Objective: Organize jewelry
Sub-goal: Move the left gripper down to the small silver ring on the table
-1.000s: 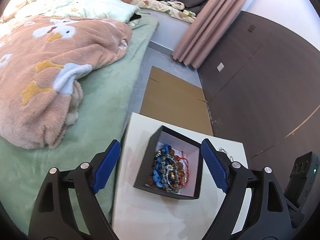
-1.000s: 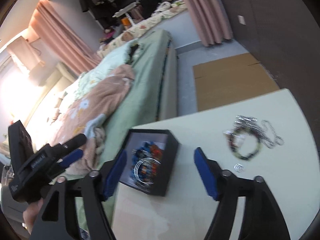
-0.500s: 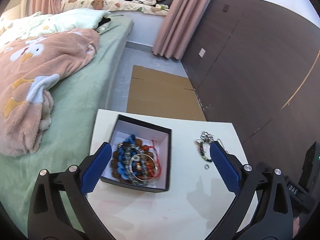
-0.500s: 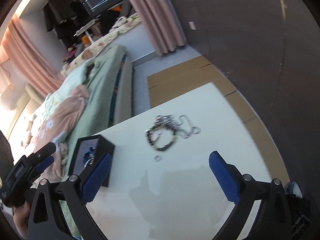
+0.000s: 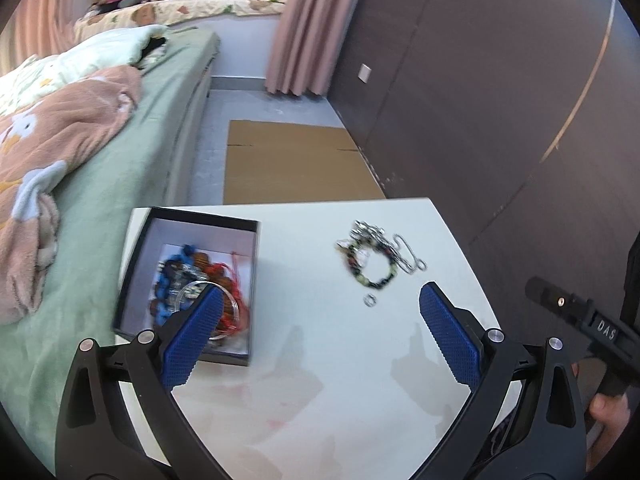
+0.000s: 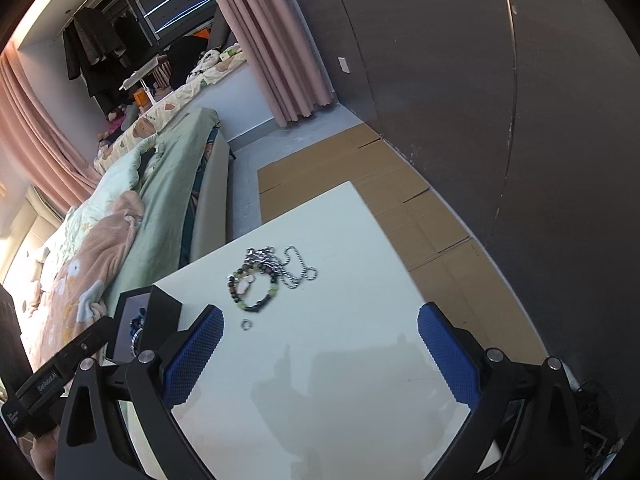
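A black jewelry box [image 5: 188, 280] with a white lining sits at the left of the white table [image 5: 320, 380], holding a tangle of blue, red and brown bead bracelets [image 5: 192, 276]. To its right lie a beaded bracelet [image 5: 370, 262], a silver chain [image 5: 396, 246] and a small ring [image 5: 370, 301]. My left gripper [image 5: 316, 312] hangs wide open above the table between box and loose pieces, nothing between its blue pads. My right gripper [image 6: 318, 330] is also wide open and empty, near side of the bracelet [image 6: 252, 286], chain [image 6: 294, 268] and ring [image 6: 246, 325]; the box [image 6: 150, 320] shows at its left.
A bed [image 5: 132, 152] with a green sheet and a pink blanket [image 5: 60, 140] runs along the table's left. Flattened cardboard [image 5: 296, 160] lies on the floor beyond the table. A dark panelled wall [image 5: 500, 100] stands on the right. A hand [image 5: 608, 408] holds the other gripper's handle.
Both views have swung to the right: the box has slid leftward in each, and the bracelet, chain and ring have come into the middle. Both grippers' jaws stand a little wider than a second ago.
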`<state>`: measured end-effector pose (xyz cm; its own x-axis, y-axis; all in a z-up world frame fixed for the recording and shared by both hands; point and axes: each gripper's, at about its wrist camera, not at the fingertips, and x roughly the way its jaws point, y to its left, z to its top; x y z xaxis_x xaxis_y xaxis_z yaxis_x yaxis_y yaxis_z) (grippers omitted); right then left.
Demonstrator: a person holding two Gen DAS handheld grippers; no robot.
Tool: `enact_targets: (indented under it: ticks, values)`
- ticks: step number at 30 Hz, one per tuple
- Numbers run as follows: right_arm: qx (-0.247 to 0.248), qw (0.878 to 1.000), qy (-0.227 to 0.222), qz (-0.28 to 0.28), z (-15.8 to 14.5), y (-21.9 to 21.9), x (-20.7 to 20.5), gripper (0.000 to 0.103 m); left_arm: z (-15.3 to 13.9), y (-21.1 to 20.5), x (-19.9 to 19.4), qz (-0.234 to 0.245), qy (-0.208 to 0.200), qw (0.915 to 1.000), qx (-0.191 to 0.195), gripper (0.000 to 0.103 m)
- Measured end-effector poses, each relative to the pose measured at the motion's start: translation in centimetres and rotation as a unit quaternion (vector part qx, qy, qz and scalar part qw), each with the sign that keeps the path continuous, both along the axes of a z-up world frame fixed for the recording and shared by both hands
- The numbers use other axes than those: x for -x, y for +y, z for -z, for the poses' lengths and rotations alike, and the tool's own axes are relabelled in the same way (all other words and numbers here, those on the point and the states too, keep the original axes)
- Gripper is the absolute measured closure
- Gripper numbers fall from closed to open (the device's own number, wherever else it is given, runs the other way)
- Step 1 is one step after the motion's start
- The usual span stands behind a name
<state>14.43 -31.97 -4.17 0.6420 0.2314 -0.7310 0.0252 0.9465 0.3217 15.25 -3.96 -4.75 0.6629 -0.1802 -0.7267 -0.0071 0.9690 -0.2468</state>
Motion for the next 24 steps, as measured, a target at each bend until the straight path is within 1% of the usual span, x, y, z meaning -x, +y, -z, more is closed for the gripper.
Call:
enact_targets:
  ticks: [2,4,5,7,9,11,13,14,16,19,23,24]
  values:
    - [-0.002,1.000,0.004,-0.004,0.0,-0.6,0.1,0.008,0.3,-0.9,-0.1,0.010,0.004,0.9999,-0.001,0.006]
    - [-0.008,1.000,0.007,-0.005,0.2,-1.2,0.1,0.008,0.7,-1.4,-0.3,0.016,0.011,0.9998,0.002,0.016]
    - [-0.013,1.000,0.012,-0.005,0.3,-1.5,0.0,0.008,1.1,-1.7,-0.6,0.019,0.018,0.9996,0.005,0.018]
    - [-0.024,1.000,0.017,-0.008,0.6,-1.8,-0.2,0.008,1.7,-2.1,-0.9,0.023,0.028,0.9993,0.011,0.027]
    - [-0.025,0.999,0.023,-0.013,1.0,-1.8,-0.5,0.008,2.4,-2.8,-1.4,0.029,0.040,0.9987,0.013,0.034]
    - [-0.019,0.999,0.031,-0.017,1.4,-1.7,-0.7,0.012,3.1,-3.6,-1.9,0.037,0.048,0.9981,0.012,0.038]
    - [-0.021,0.999,0.044,-0.021,1.9,-1.8,-1.0,0.020,3.7,-4.3,-2.3,0.045,0.056,0.9974,0.009,0.045]
    - [-0.024,0.998,0.050,-0.020,2.2,-1.9,-1.2,0.023,4.2,-4.8,-2.6,0.049,0.062,0.9969,0.008,0.046]
    - [-0.028,0.998,0.062,-0.015,2.8,-2.3,-1.5,0.027,4.9,-5.4,-3.2,0.055,0.070,0.9960,0.004,0.053]
    - [-0.032,0.996,0.078,-0.005,3.6,-3.2,-2.0,0.030,5.8,-6.2,-3.9,0.061,0.079,0.9950,-0.005,0.056]
    - [-0.031,0.996,0.083,0.006,4.1,-4.4,-2.6,0.031,6.4,-7.1,-4.8,0.064,0.083,0.9944,-0.014,0.061]
    - [-0.032,0.996,0.085,0.007,4.2,-4.6,-2.7,0.032,6.5,-7.2,-5.0,0.063,0.085,0.9943,-0.015,0.063]
